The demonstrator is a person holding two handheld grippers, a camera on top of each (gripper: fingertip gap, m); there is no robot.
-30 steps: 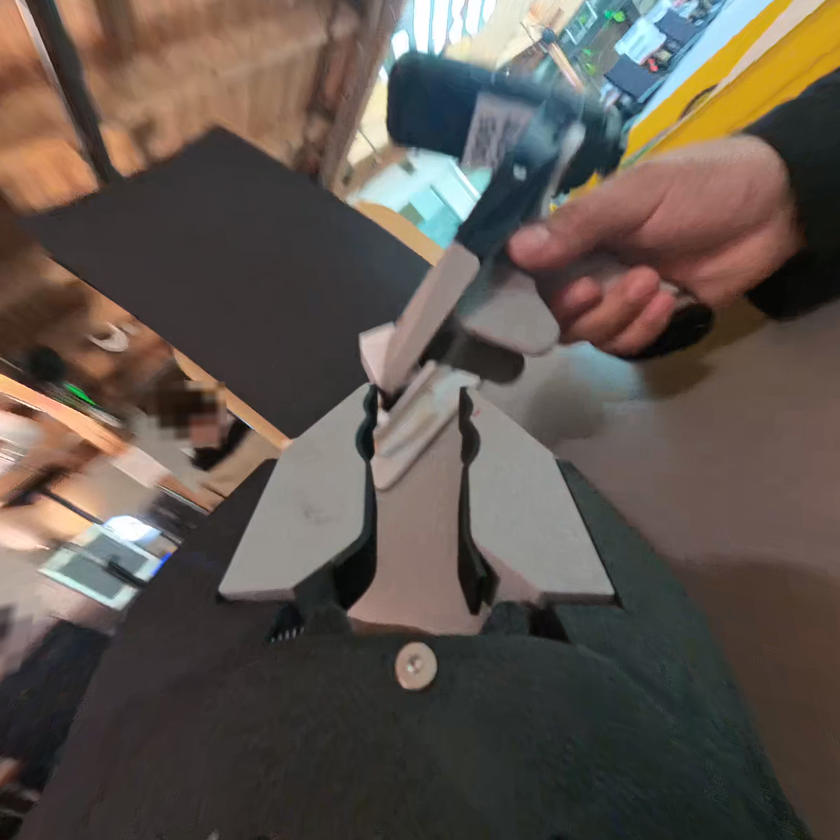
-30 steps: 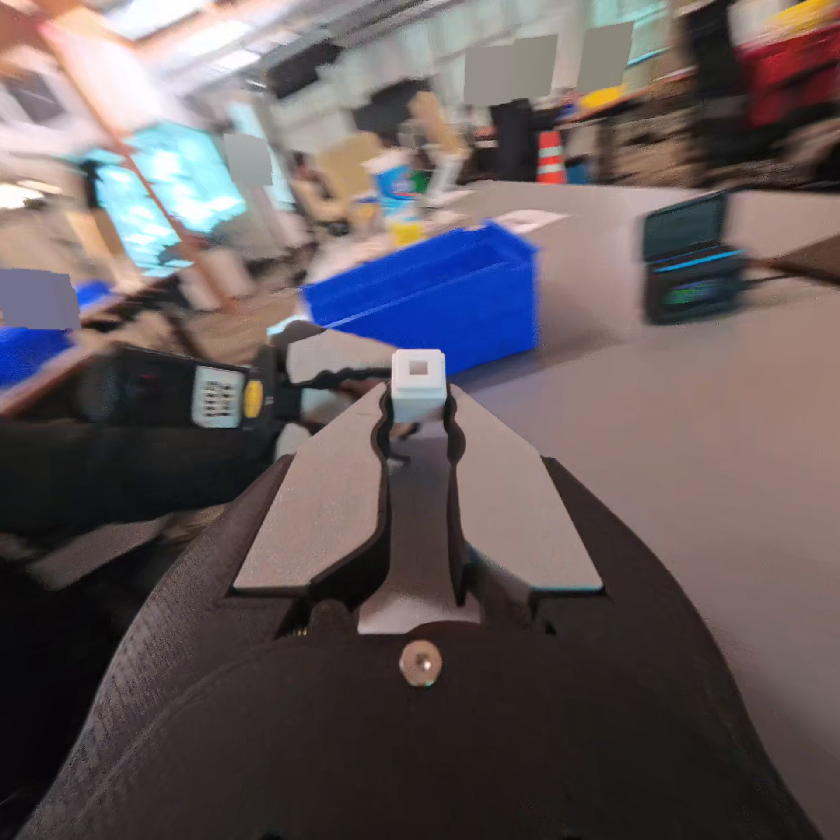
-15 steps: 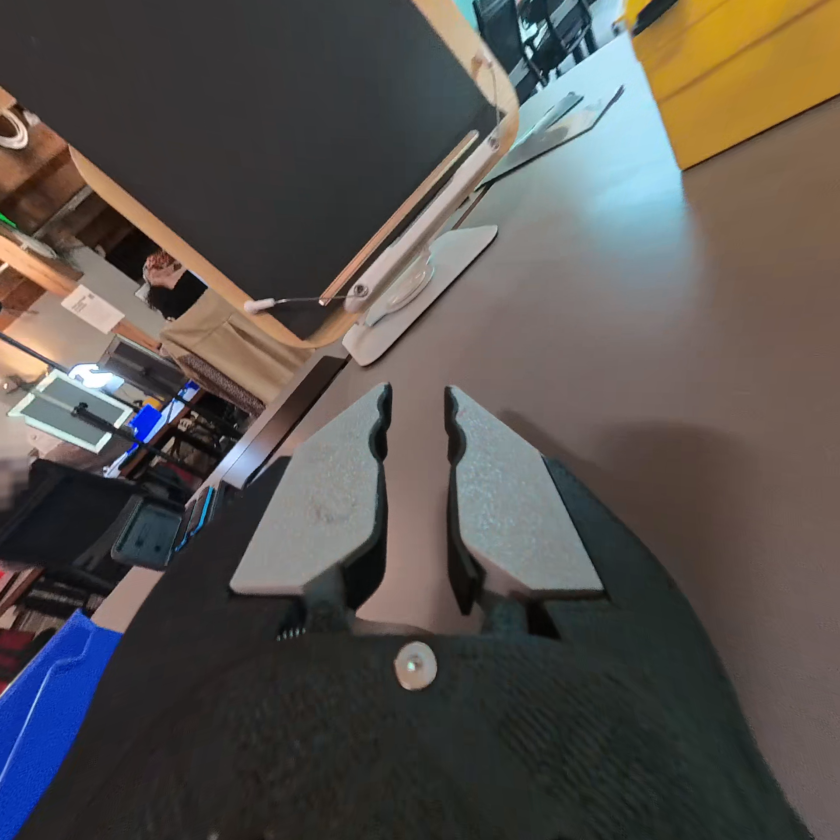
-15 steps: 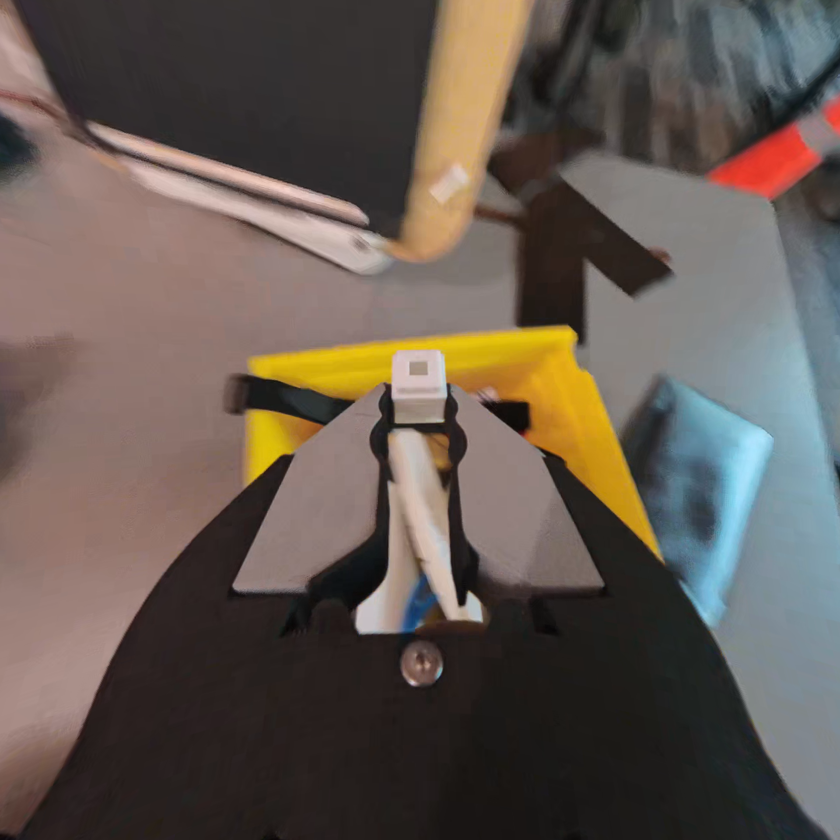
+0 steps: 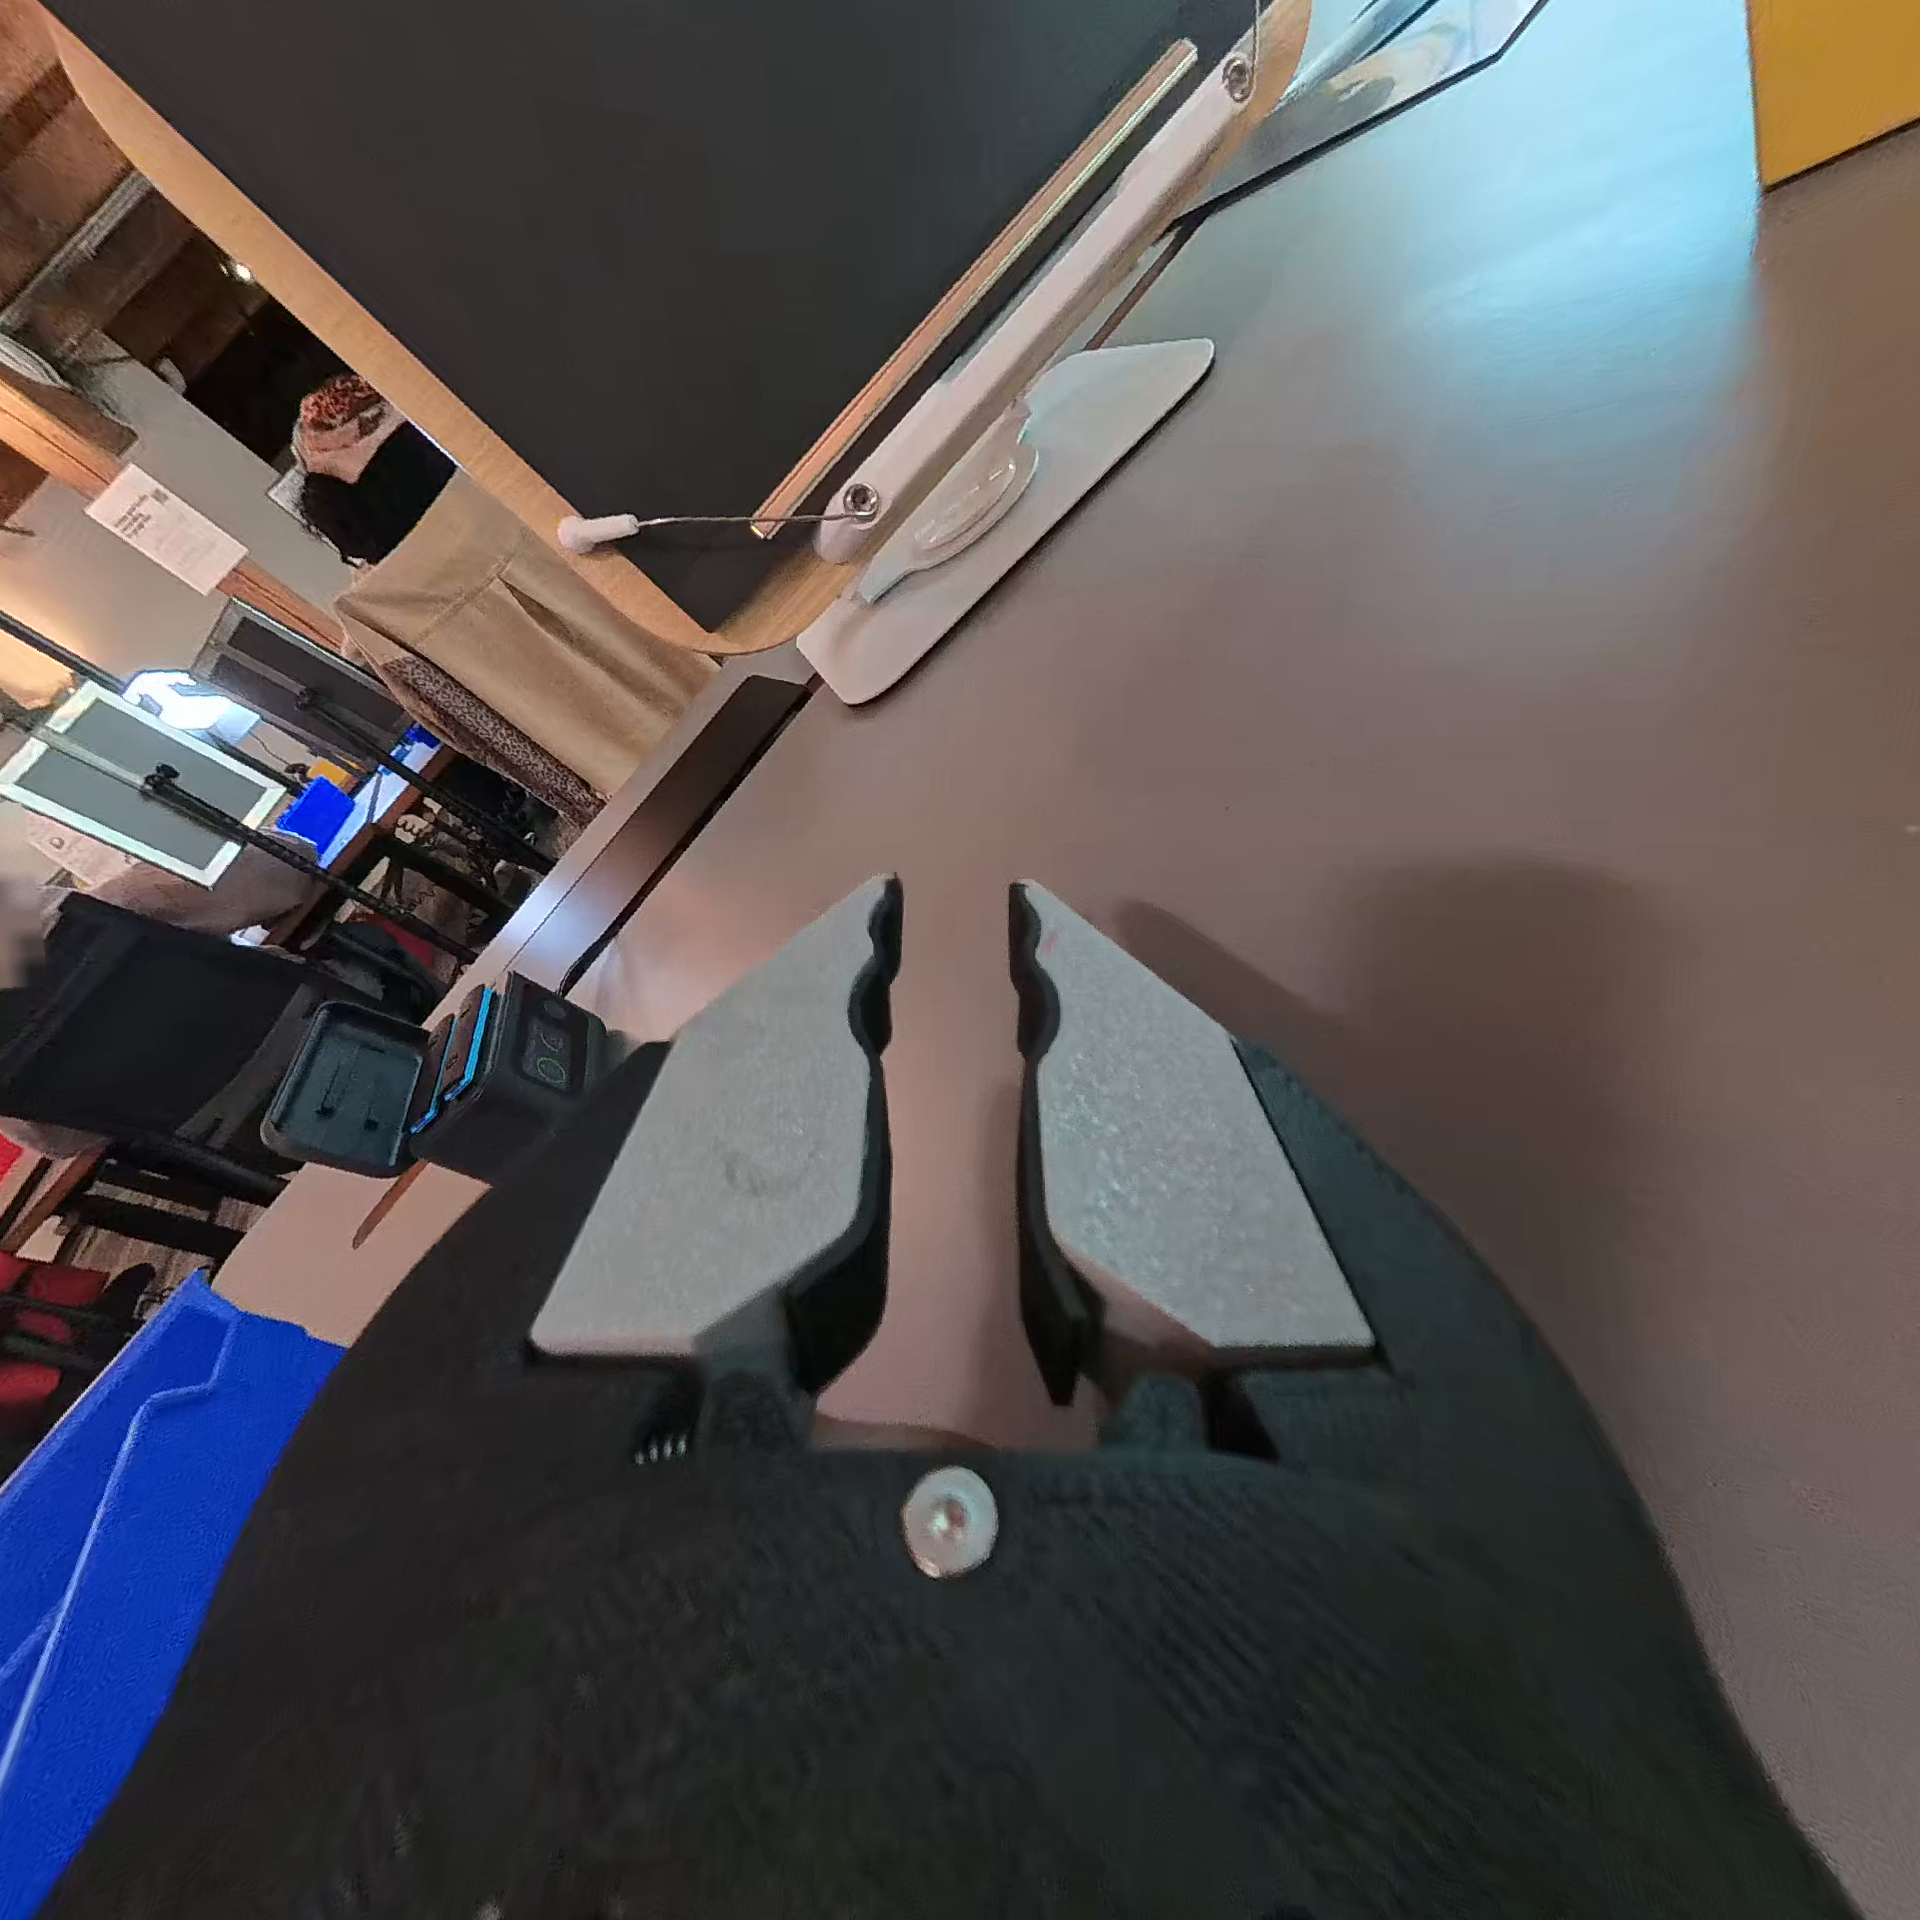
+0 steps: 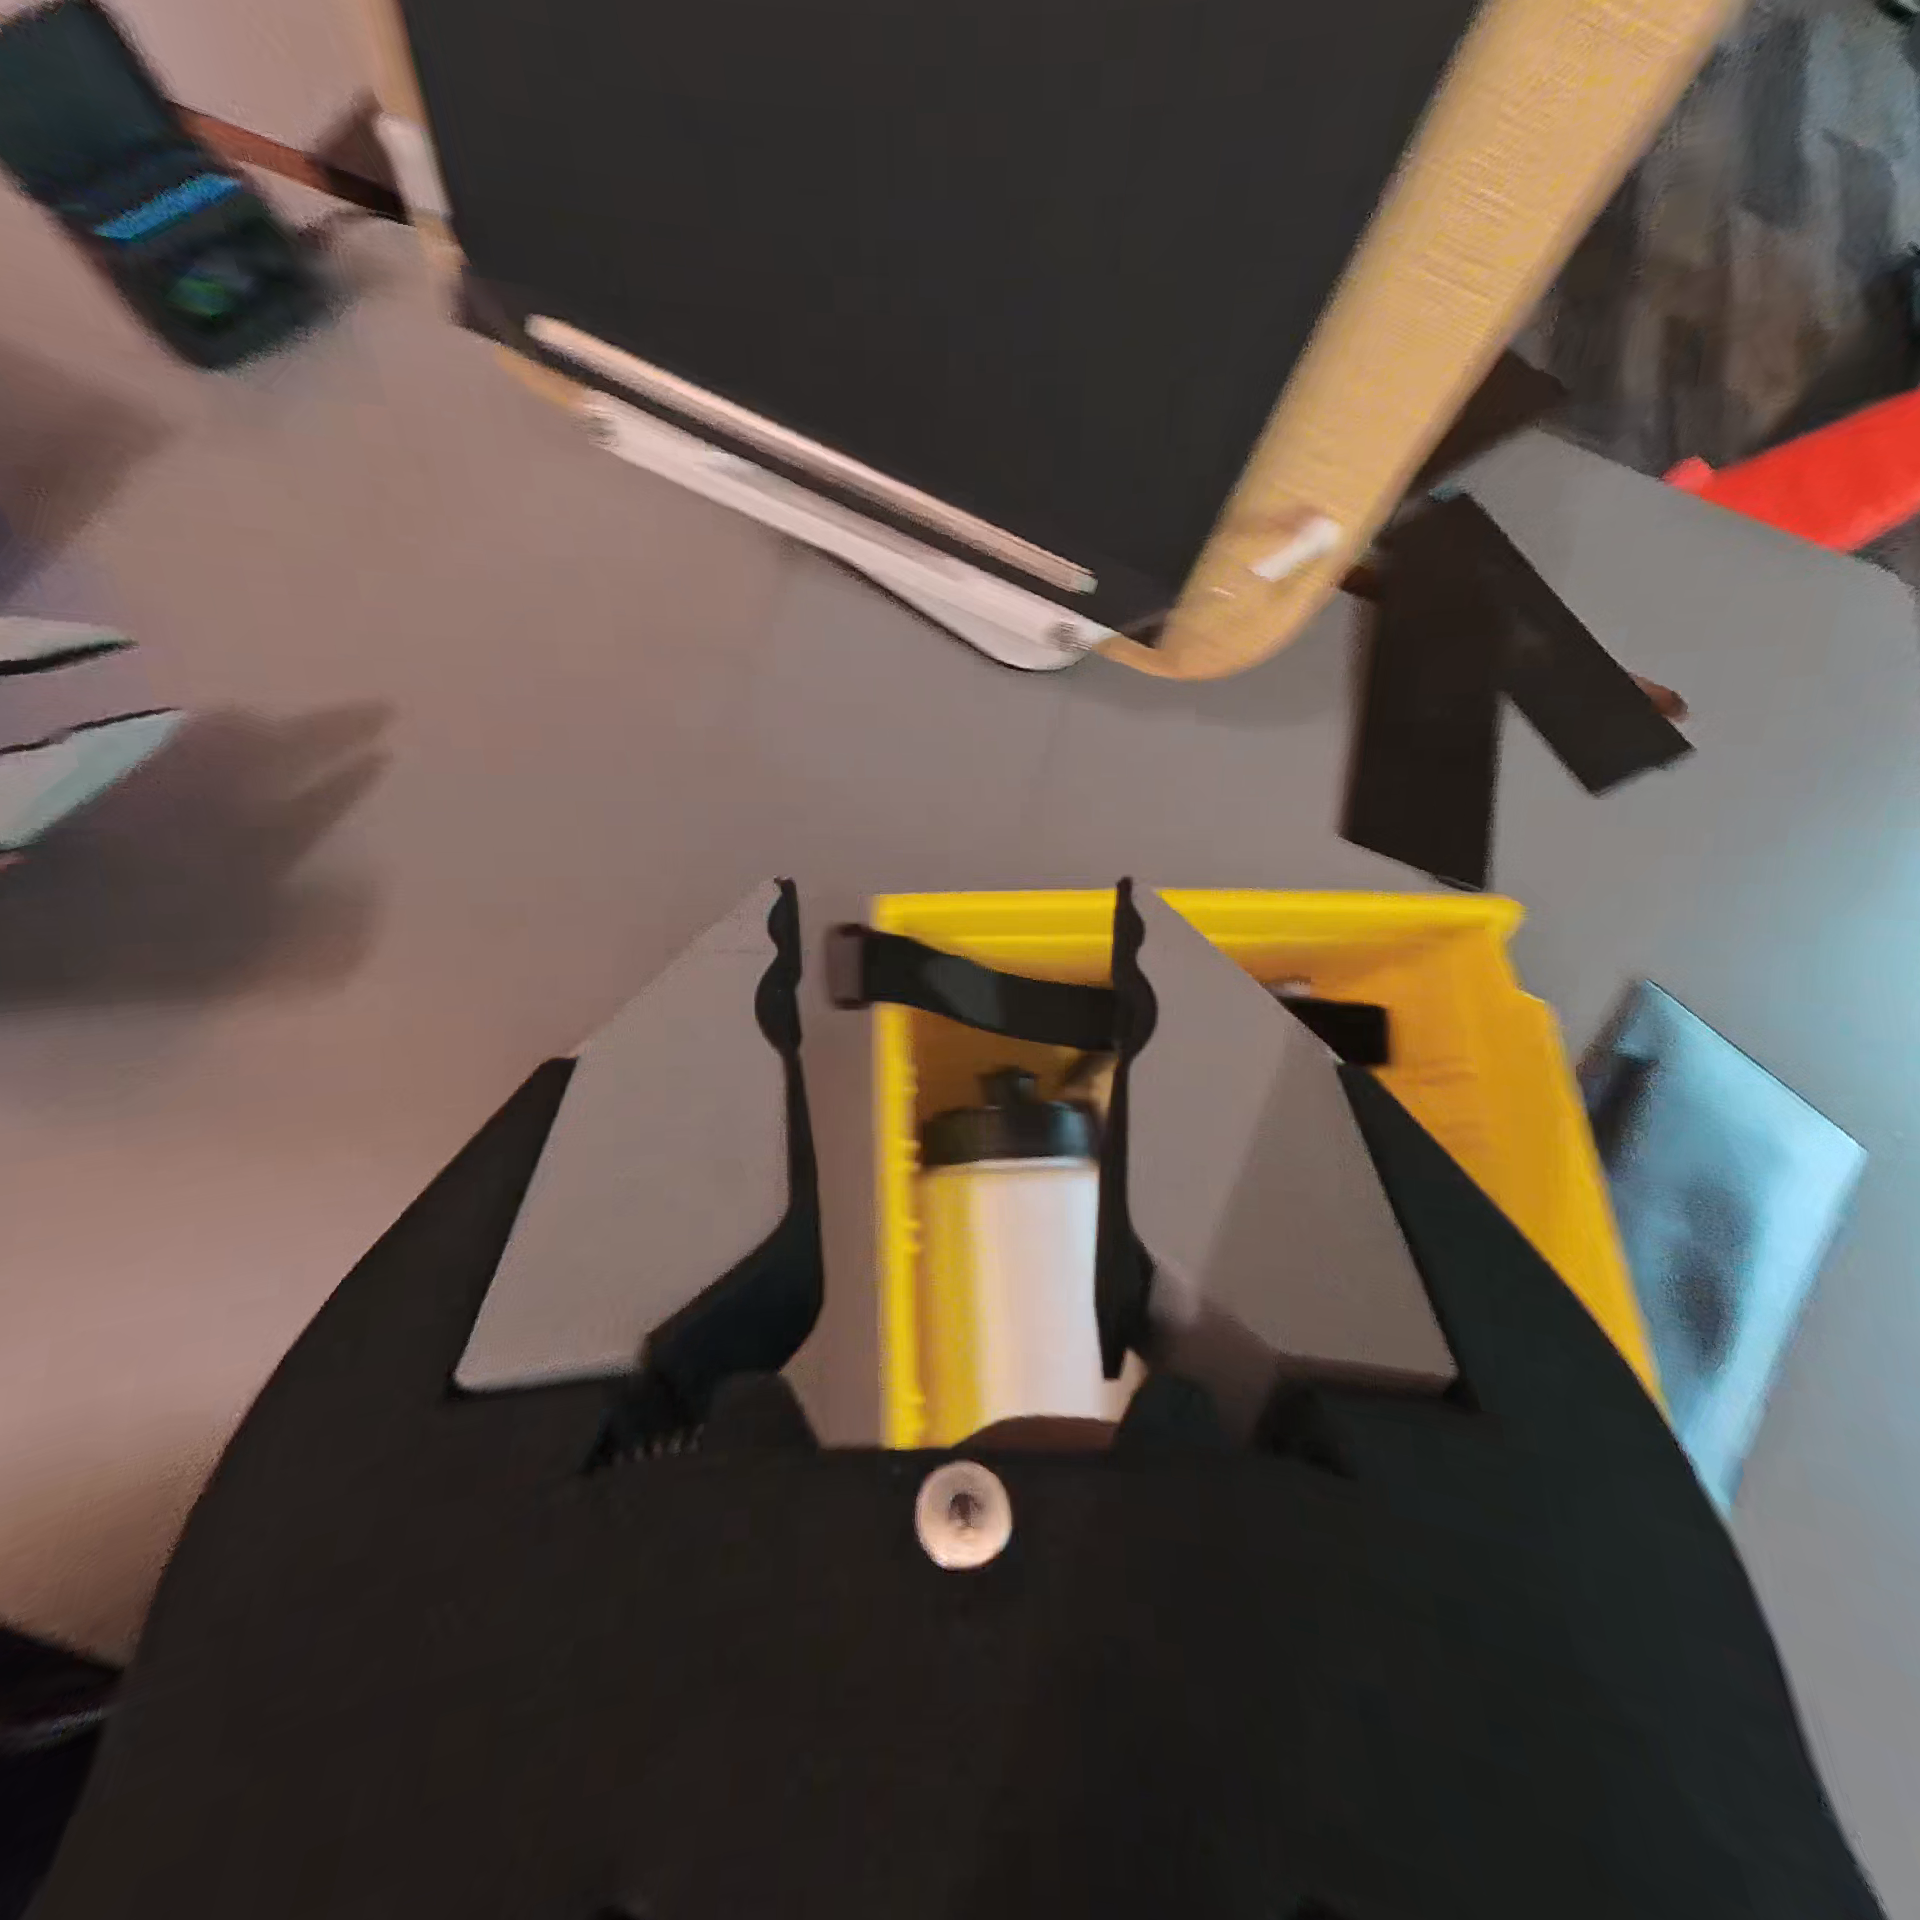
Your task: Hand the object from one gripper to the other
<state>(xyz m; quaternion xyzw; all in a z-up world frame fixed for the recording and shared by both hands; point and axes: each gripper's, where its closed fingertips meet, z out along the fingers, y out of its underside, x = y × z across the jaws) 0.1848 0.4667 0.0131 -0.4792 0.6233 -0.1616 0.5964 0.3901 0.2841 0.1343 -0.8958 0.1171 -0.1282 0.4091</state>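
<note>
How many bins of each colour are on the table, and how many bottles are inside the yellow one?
Yellow bin: 1
Blue bin: 1
White bottle with a black cap, seen in the yellow bin: 1
Total: 3 things. Part of the yellow bin is hidden behind the right gripper.

Left wrist view low, skimming table (image 5: 1455,727); right wrist view high, facing down — both share black board (image 5: 644,208).

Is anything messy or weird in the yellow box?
A little. A black strap hangs crookedly over the rim of the yellow box, one end poking outside. A white bottle with a black cap lies on its side inside. Nothing looks spilled or broken, though the picture is blurry.
</note>
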